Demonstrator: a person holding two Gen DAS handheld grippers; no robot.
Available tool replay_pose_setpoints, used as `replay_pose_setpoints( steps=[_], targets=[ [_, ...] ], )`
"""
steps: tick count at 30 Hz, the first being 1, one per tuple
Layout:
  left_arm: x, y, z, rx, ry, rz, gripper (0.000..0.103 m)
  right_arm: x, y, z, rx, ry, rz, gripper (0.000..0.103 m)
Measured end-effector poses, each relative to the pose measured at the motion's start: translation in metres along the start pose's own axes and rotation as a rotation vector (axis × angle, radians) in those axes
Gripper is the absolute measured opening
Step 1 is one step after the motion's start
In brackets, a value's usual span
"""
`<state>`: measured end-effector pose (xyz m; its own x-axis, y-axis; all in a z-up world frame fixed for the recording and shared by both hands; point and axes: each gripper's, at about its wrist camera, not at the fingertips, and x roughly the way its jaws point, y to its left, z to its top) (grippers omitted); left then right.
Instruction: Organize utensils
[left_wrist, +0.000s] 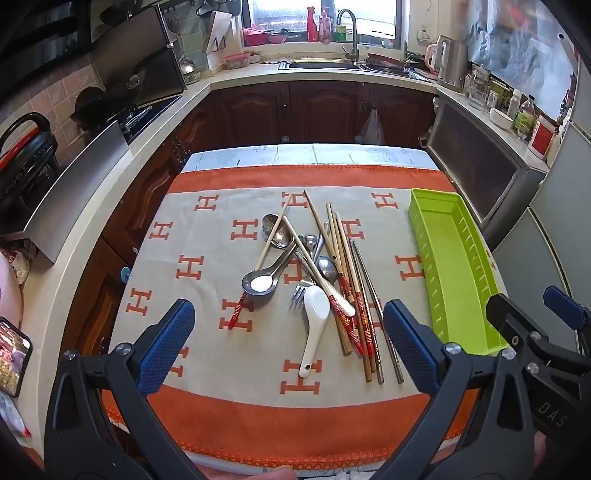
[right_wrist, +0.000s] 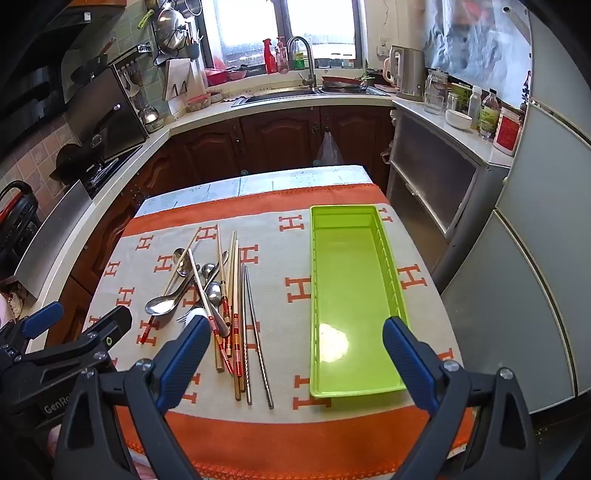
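We see the utensil pile (left_wrist: 314, 280) lying loose on the middle of the table (left_wrist: 207, 229), on a beige cloth with orange H marks and an orange border. In it, a white ceramic spoon (left_wrist: 314, 325) lies nearest us, its handle toward the near edge; a fork (left_wrist: 298, 293) touches its bowl. Metal spoons (left_wrist: 260, 282) lie crossed beneath wooden chopsticks (left_wrist: 354, 295) with red-banded ends, and a pair of metal chopsticks (right_wrist: 255, 332) rests just beside them on the tray side. We find the green tray (right_wrist: 351, 295), long and narrow with a slotted wall, well apart from the pile toward the right edge of the table; nothing lies in it.

The left hand-held gripper (left_wrist: 291, 343) hangs above the near part of the pile, tilted downward, its blue-padded fingers (left_wrist: 168, 343) spread wide and grasping nothing. The right hand-held gripper (right_wrist: 295, 363) hangs over the near end of the tray and the cloth beside it, likewise released, with nothing between its fingers (right_wrist: 410, 363).

Beyond the table we see dark wood cabinets, a sink (right_wrist: 273, 95) under a window, and a kettle (right_wrist: 408, 74) on the right counter.
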<state>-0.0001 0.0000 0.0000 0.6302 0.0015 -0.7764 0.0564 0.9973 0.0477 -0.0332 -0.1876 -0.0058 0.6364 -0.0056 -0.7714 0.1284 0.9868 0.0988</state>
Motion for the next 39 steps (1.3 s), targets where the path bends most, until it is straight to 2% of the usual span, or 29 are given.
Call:
replay_pose_setpoints(
  steps=[39],
  targets=[
    [-0.0004,-0.0003,-0.0002,0.001,0.004,0.002,0.101,-0.0041,0.0037,-0.0026,-0.007,-0.007,-0.007,0.095]
  ],
)
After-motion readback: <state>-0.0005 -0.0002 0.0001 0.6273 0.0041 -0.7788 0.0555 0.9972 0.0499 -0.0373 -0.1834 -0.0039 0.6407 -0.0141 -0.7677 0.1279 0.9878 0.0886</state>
